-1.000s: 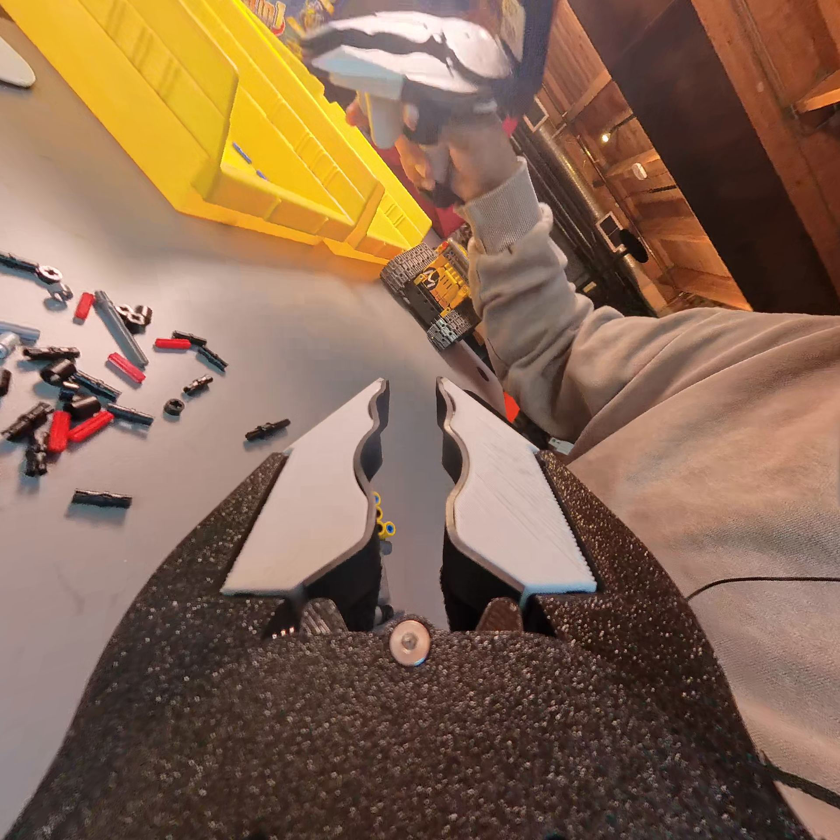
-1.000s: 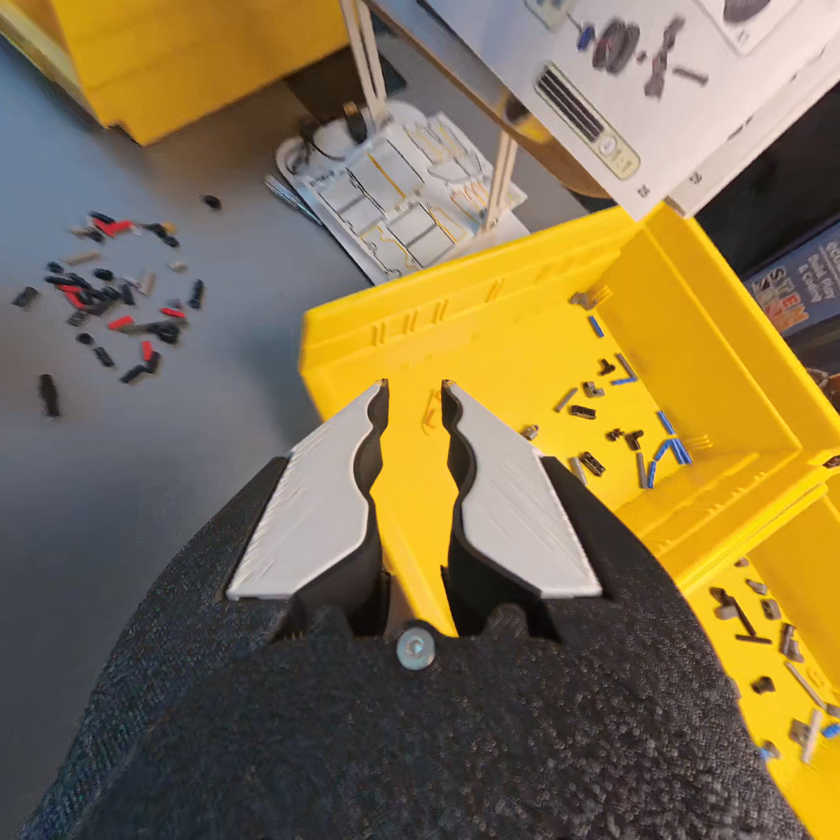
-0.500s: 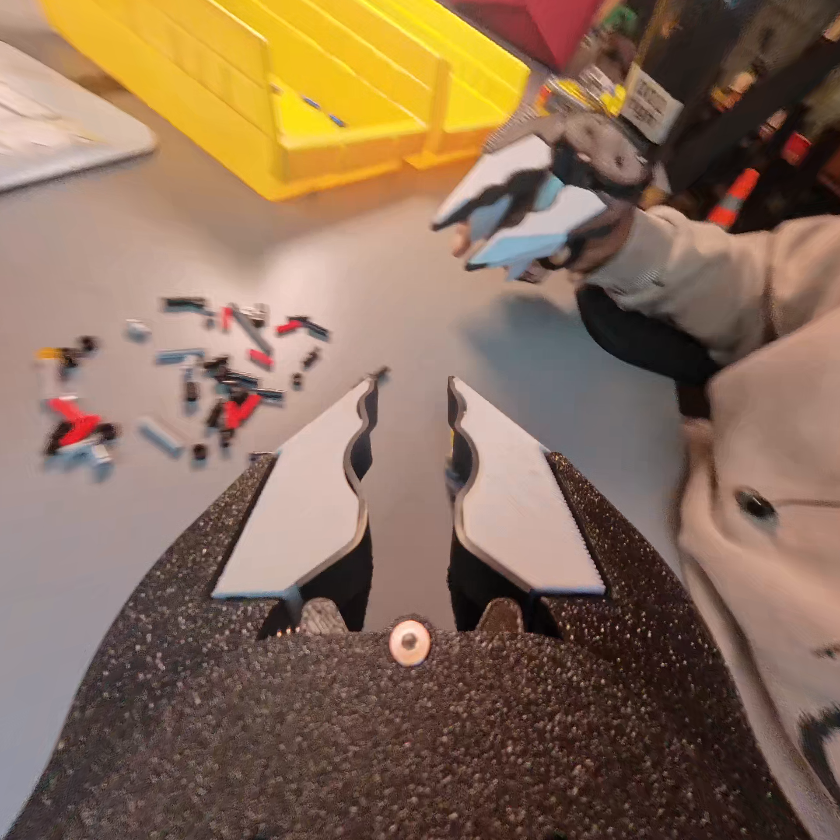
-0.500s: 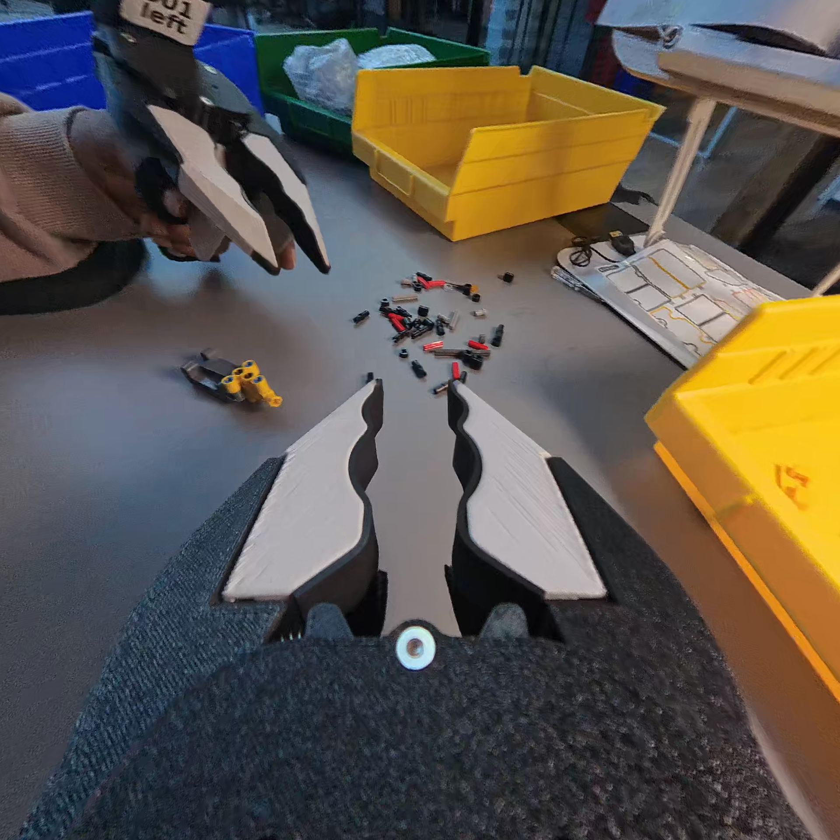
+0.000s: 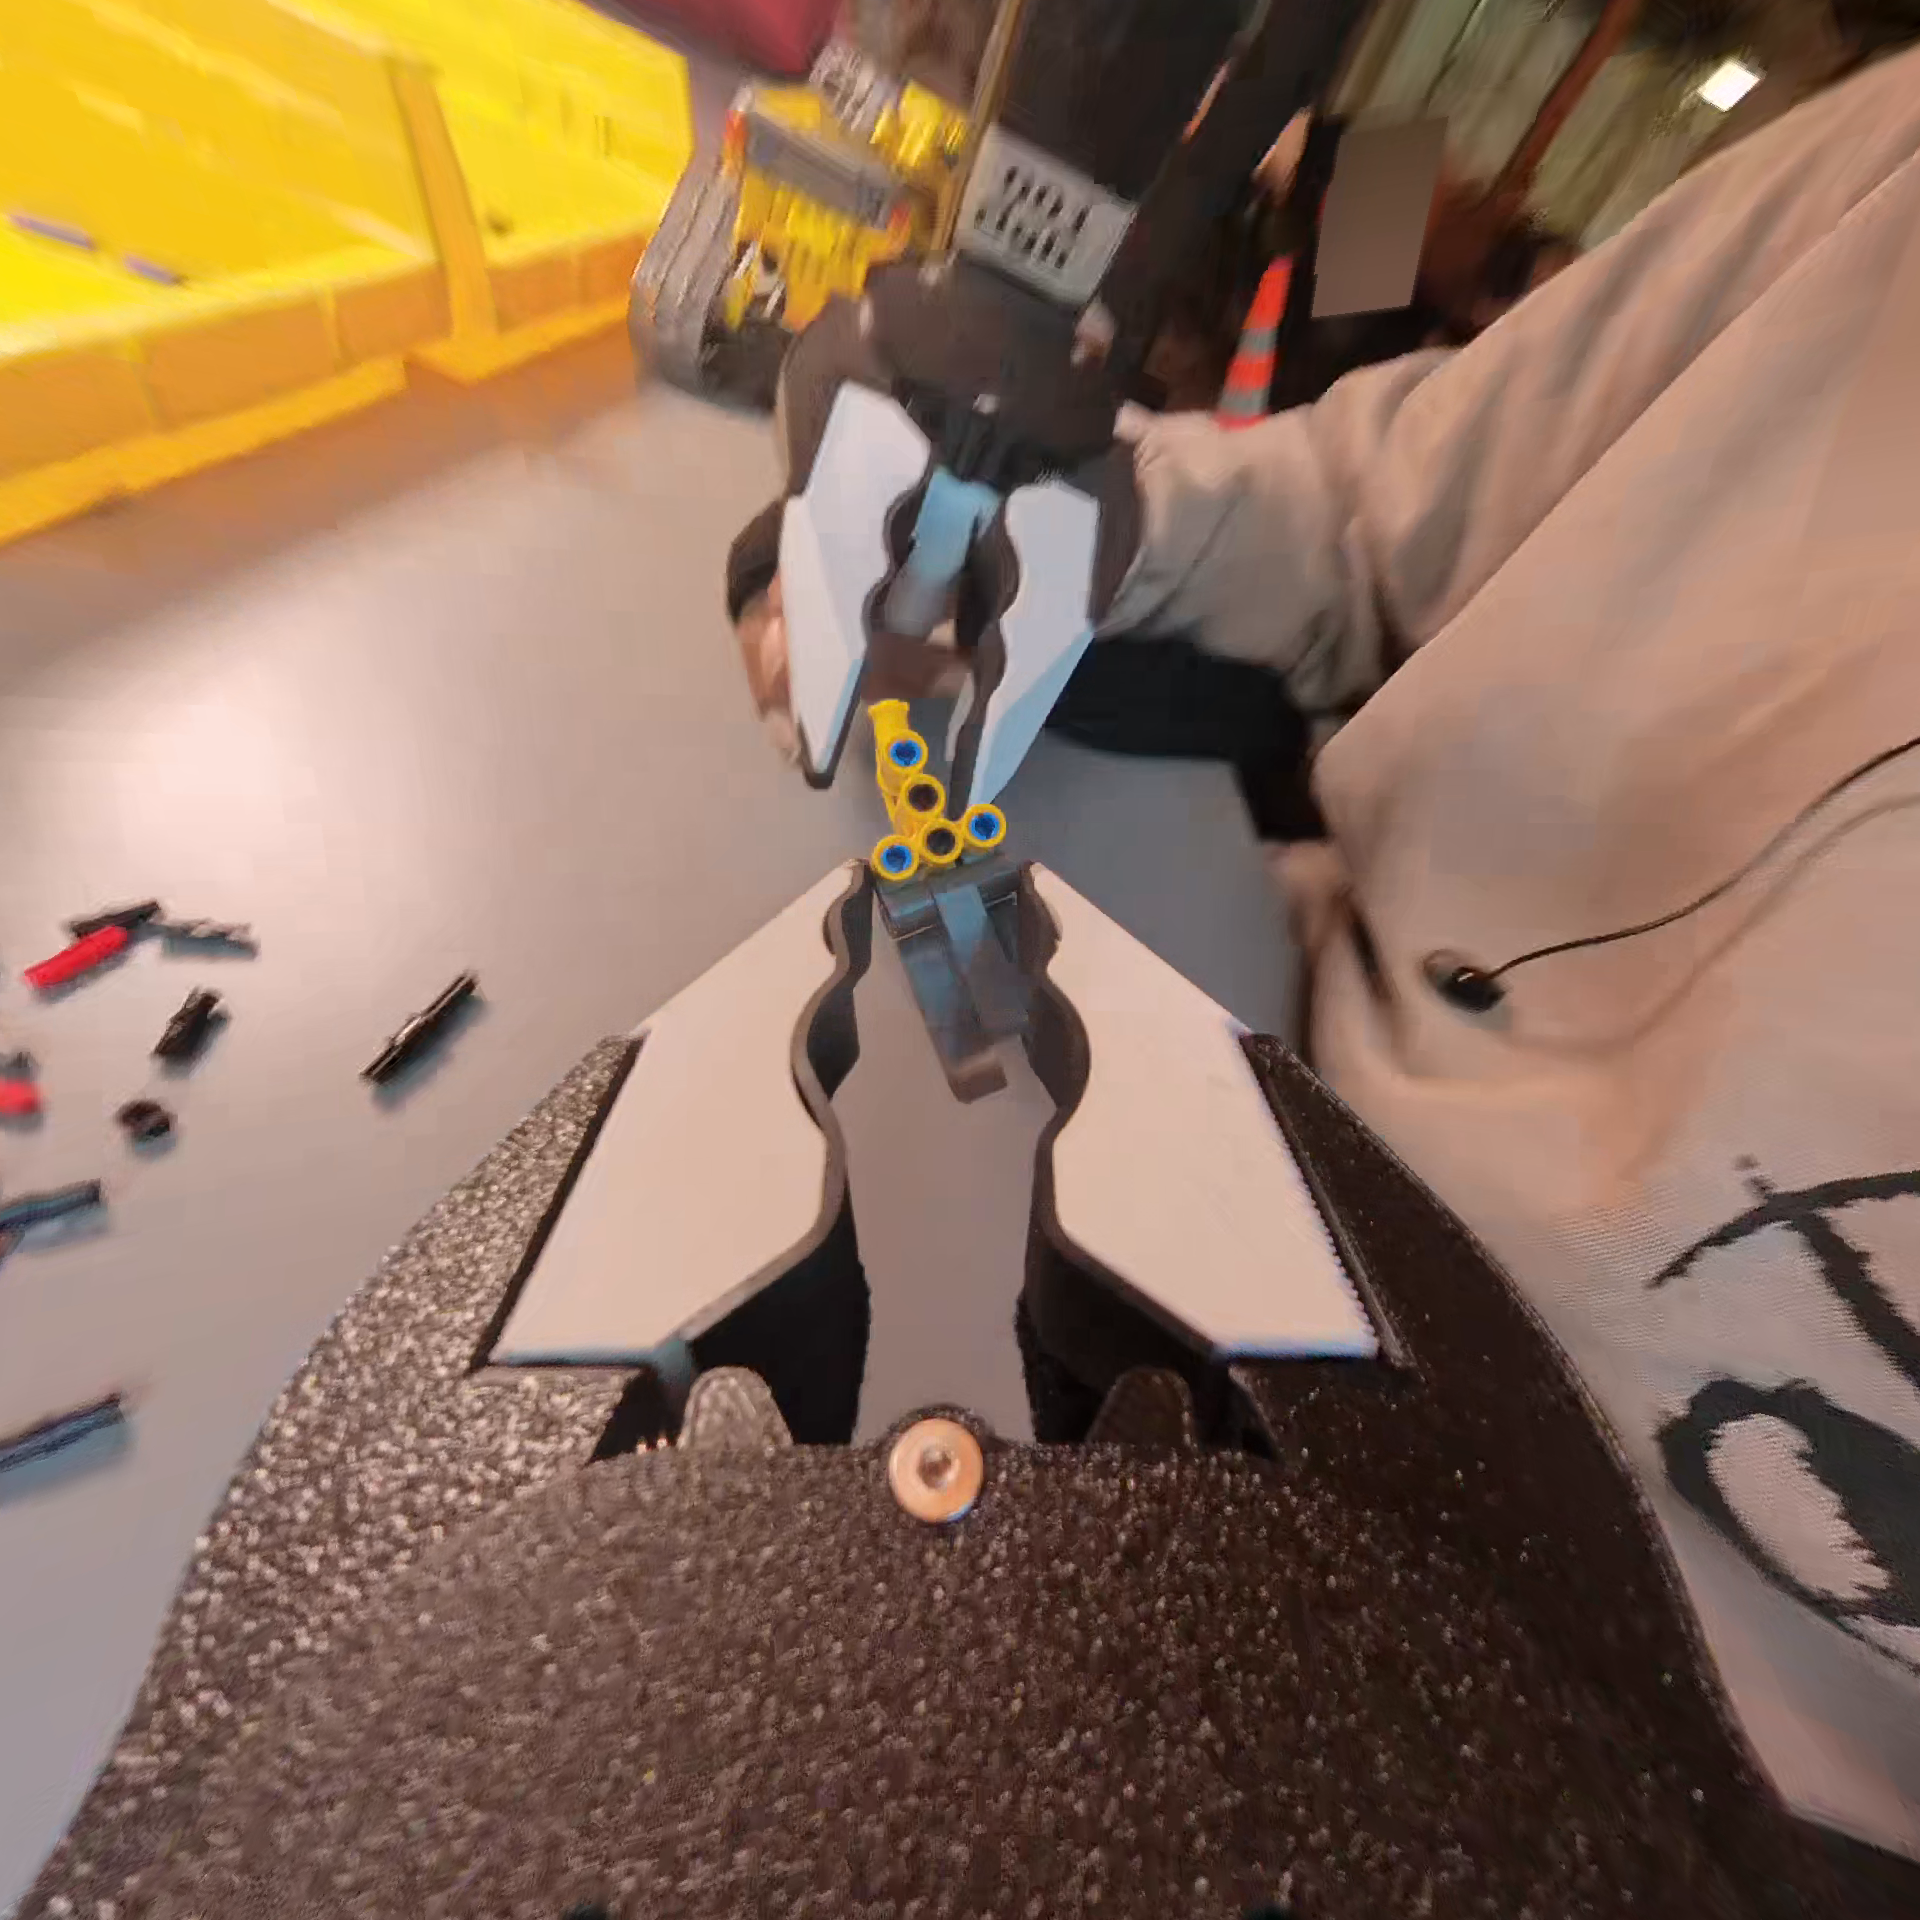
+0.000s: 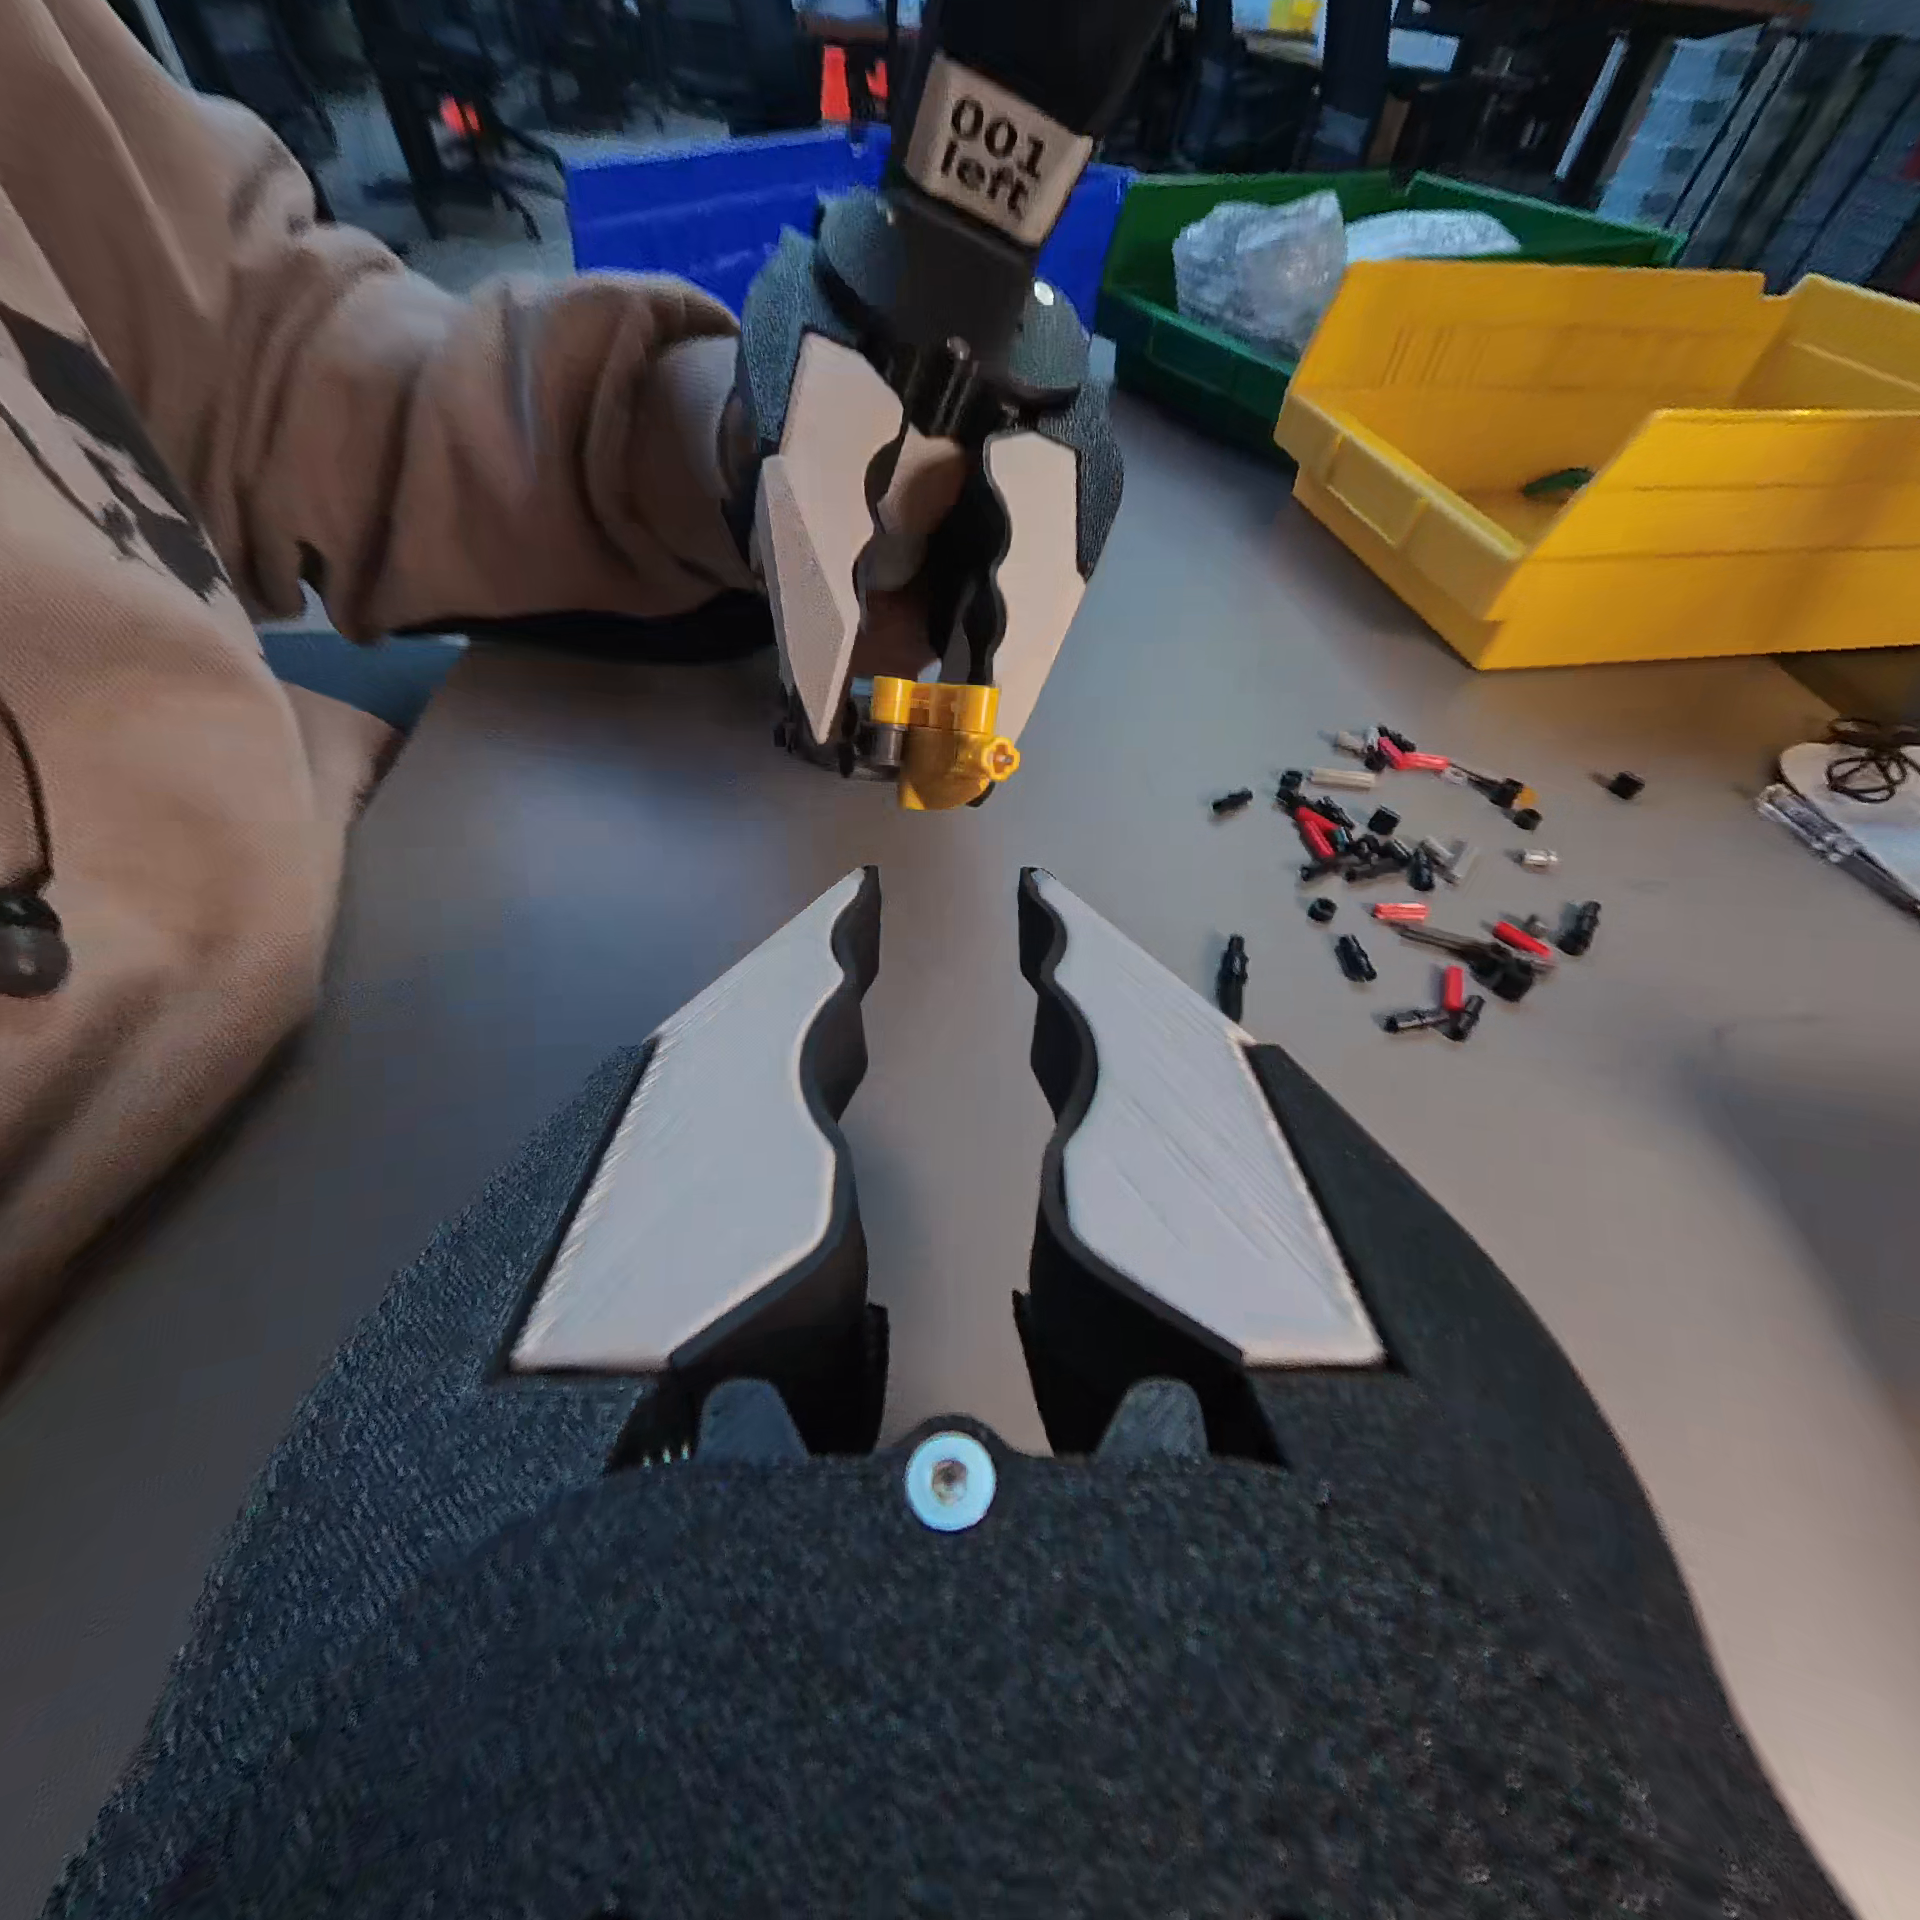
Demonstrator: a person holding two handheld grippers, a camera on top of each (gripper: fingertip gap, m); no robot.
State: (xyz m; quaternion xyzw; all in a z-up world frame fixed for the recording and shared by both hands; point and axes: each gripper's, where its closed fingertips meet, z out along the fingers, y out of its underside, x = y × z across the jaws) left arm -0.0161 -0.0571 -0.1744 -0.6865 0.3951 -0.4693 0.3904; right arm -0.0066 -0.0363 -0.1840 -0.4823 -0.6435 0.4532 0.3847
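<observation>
— Two grippers are facing each other over the grey table (image 6: 623,831). What is the left gripper (image 5: 945,881) doing?

— It is pointing down at the tabletop, and its fingertips are straddling a small built piece (image 5: 940,831): a dark grey part with a yellow connector carrying blue pins. The piece is sitting right between the tips and seems to be touching them, but I cannot tell whether the jaws are squeezing it or only standing around it.

— Is the piece lying on the table or hanging above it?

— That is not showing clearly in either view.

— And the right gripper (image 6: 948,878)?

— Its jaws are standing apart and holding nothing. Its tips are pointing at the yellow end of the piece, near it but not touching.

— What is lying around them?

— Many loose little parts (image 6: 1423,883), black, red and grey, are lying scattered on the table to the right gripper's right, well apart from the piece. Beyond them a yellow bin (image 6: 1558,499) is standing, with a green bin (image 6: 1195,332) holding clear bags behind it and a blue bin (image 6: 675,208) further along.

— Anything on the other side?

— A divided yellow tray (image 5: 260,260) is sitting at the far left of the left wrist view, and a blurred yellow toy vehicle (image 5: 821,208) is showing behind the right gripper. A beige sleeve (image 6: 468,447) is reaching in to the left gripper.
</observation>
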